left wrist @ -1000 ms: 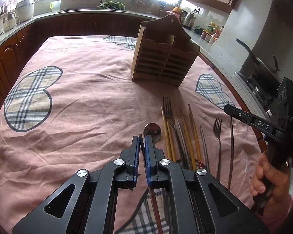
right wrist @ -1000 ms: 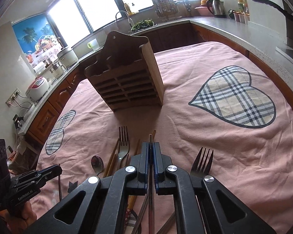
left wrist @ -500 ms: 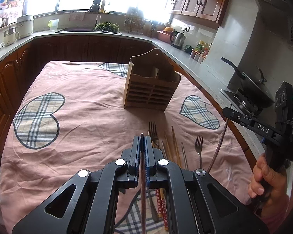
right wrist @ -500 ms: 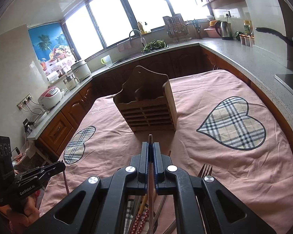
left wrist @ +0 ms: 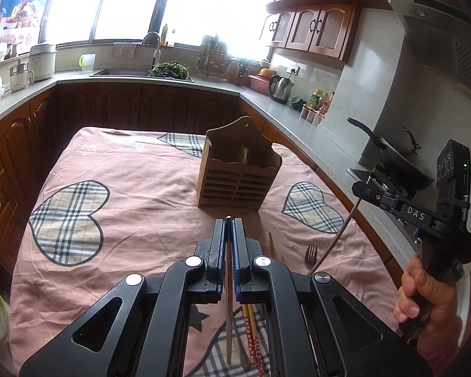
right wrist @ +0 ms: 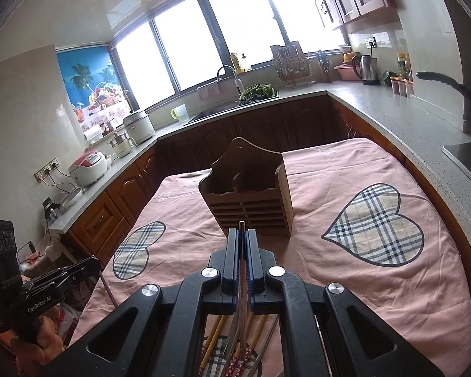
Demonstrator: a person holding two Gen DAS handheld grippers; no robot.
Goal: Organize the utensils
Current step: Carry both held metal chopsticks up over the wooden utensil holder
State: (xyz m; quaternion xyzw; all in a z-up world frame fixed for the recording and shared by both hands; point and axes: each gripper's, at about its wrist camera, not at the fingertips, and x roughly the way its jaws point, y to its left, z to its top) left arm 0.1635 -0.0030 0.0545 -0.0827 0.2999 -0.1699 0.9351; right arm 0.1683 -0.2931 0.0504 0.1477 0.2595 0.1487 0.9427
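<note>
Both grippers are hanging above the tabletop (left wrist: 135, 194), left gripper (left wrist: 228, 220) and right gripper (right wrist: 241, 231) each clamping fingers on a chopstick, facing the wooden holder (left wrist: 238, 176)

Pink tablecloth (left wrist: 135, 182) with beige plaid hearts either side of the brown wooden utensil holder (left wrist: 237, 176); red chopsticks (left wrist: 253, 336) with white stars nearer us; black grippers, blue pads (left wrist: 235, 245).

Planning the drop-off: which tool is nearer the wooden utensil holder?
Hard to call; roughly equal. The left tool faces the wooden utensil holder from just in front; the right tool does likewise.
</note>
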